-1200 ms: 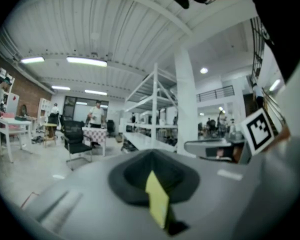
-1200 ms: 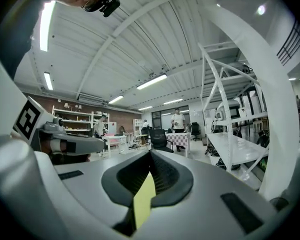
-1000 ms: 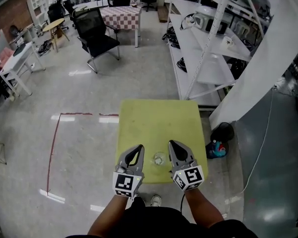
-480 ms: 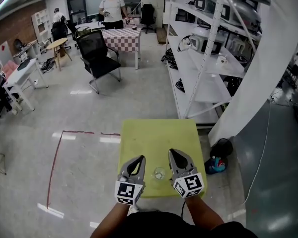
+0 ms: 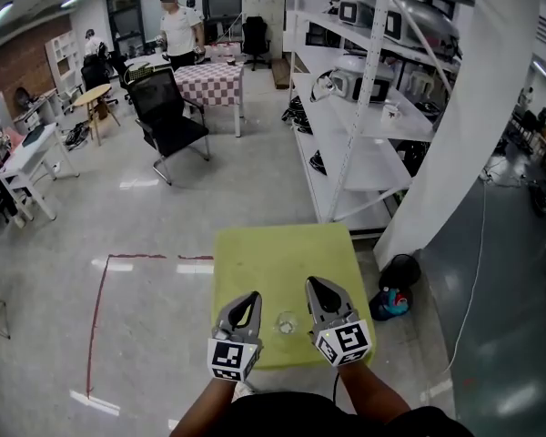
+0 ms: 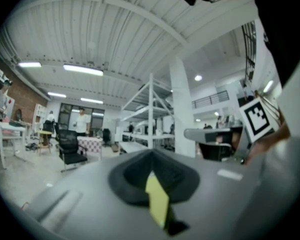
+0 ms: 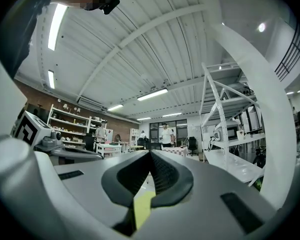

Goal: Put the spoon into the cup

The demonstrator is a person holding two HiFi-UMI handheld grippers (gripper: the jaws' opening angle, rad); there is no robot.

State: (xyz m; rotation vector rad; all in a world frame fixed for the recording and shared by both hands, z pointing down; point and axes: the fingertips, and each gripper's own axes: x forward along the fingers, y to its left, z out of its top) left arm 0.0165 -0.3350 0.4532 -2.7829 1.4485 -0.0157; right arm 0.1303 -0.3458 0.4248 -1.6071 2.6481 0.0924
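While both grippers are held over the near edge of the yellow-green table (image 5: 278,258), the clear cup (image 5: 287,322) is seen standing upright between them, with the left gripper (image 5: 249,297) just to its left and the right gripper (image 5: 313,285) just to its right. Each pair of jaws is shown closed tip to tip in its own gripper view, with nothing caught between the pads (only a strip of table colour shows behind the tips). No spoon can be made out on the table around the cup, and the cup is too small and clear for its contents to be read. The scene would therefore suit a spoon already dropped in, or one lying out of sight. Any move beside the cup is best made slowly, since it is judged easy to tip.
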